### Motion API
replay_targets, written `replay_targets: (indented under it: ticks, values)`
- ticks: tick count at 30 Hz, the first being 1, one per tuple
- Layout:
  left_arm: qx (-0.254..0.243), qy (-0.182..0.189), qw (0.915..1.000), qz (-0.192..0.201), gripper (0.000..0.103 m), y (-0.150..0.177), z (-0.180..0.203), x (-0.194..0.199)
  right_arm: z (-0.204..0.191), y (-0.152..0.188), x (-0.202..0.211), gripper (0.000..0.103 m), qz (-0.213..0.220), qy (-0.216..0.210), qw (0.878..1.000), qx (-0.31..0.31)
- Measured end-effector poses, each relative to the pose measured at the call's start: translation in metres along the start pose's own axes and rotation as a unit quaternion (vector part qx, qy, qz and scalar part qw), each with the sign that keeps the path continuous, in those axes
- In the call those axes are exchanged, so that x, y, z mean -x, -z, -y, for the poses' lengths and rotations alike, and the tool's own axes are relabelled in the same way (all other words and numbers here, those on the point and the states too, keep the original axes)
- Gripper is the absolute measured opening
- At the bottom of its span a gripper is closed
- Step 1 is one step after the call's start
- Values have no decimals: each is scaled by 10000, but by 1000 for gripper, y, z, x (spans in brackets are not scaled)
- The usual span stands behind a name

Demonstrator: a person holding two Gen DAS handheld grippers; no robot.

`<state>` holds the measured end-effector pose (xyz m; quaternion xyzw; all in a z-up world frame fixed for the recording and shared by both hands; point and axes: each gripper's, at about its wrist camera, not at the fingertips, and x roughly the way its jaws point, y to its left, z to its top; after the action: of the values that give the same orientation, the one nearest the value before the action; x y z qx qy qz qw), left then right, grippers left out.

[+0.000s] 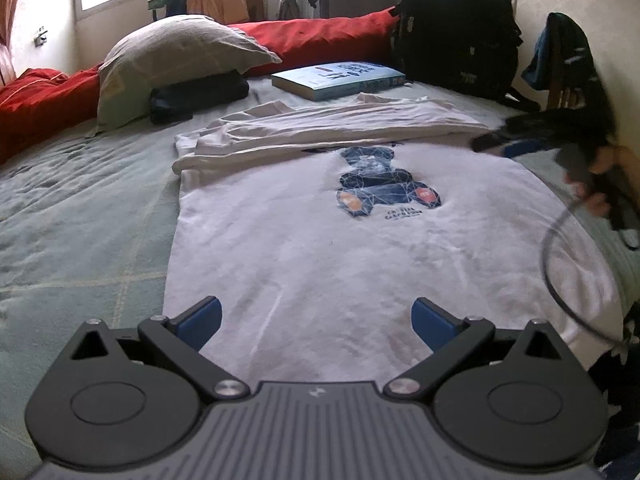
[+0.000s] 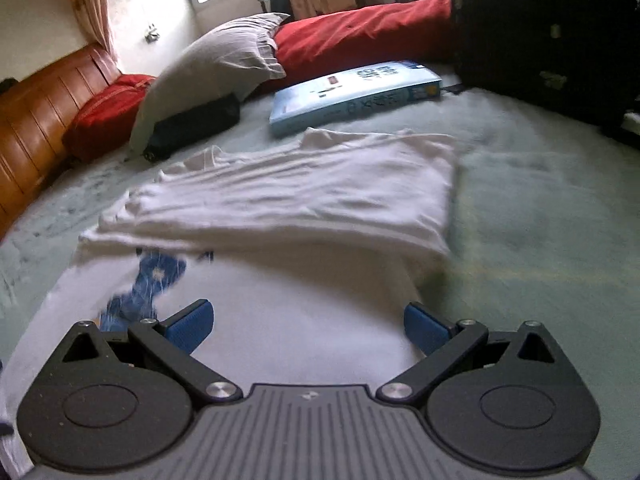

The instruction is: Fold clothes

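Our left gripper hovers low over the near hem of the white t-shirt, jaws wide apart and holding nothing. Our right gripper is the same deal, jaws spread and empty, sitting over the shirt's right side; in the left view it's a blurry shape at the shirt's right edge with a hand around it. The shirt lies flat on the green bed, its far part folded back over itself so the fold covers the top of the blue bear print. Just past the shirt we've got a light blue book, a grey pillow on a dark bundle, red cushions and a black backpack.
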<state>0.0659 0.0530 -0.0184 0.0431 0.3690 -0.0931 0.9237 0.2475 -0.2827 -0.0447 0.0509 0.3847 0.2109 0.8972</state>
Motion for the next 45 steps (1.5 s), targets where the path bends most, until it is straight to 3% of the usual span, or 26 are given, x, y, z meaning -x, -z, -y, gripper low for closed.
replay_targets:
  ticks: [2, 8, 12, 15, 17, 22, 29, 36, 45]
  values:
    - [-106, 38, 9999, 40, 101, 0, 0, 5, -8, 9, 23, 103, -71, 209, 9996, 158]
    - [-739, 127, 9970, 216, 101, 3, 9, 24, -62, 46, 97, 103, 267, -227, 9949, 948]
    - [-1164, 406, 9919, 300, 102, 16, 18, 20, -108, 88, 98, 103, 295, -443, 9806, 1889]
    - [-905, 484, 9947, 25, 102, 29, 20, 6, -126, 114, 79, 103, -71, -400, 9775, 2068]
    - [-584, 489, 9969, -216, 102, 38, 16, -2, -129, 128, 71, 103, -229, -259, 9778, 2066]
    - [-406, 433, 9982, -104, 102, 43, 15, 2, -120, 138, 68, 103, -188, -159, 9861, 1644]
    - [-177, 147, 9996, -145, 102, 42, 21, -2, -131, 142, 64, 103, -196, 228, 9870, 1576]
    - [-106, -92, 9998, -104, 102, 48, 27, 4, -132, 151, 72, 103, -32, 395, 9882, 1477]
    - [-456, -213, 9987, 37, 102, 63, 35, 20, -126, 160, 90, 103, 0, 474, 9919, 1178]
